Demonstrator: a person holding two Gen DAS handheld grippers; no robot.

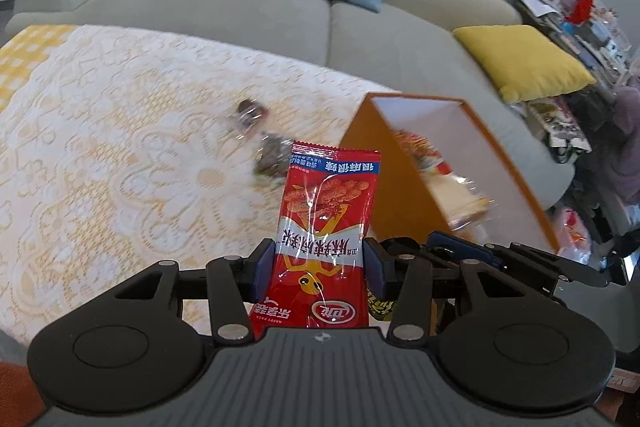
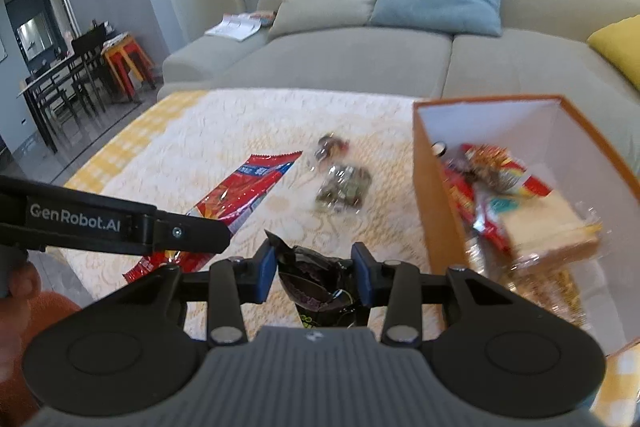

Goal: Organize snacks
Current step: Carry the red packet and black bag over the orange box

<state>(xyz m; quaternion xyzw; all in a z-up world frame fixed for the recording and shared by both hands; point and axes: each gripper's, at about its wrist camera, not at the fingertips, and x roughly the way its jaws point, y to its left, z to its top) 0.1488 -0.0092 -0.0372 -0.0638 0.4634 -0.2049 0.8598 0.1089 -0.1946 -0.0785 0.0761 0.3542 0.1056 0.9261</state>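
Your left gripper [image 1: 319, 265] is clamped on the red snack packet [image 1: 326, 223], jaws pressing both its long edges, the packet standing up between them. Your right gripper [image 2: 316, 269] is pinching a crumpled black wrapper [image 2: 316, 281] between its blue pads. To the right of both sets of jaws sits the orange box [image 2: 438, 211], open, with bright packets heaped inside. Ahead of the jaws, on the lace tablecloth [image 1: 120, 131], lie a clear-wrapped snack [image 2: 344, 187] and, just beyond it, a smaller candy [image 2: 330, 147].
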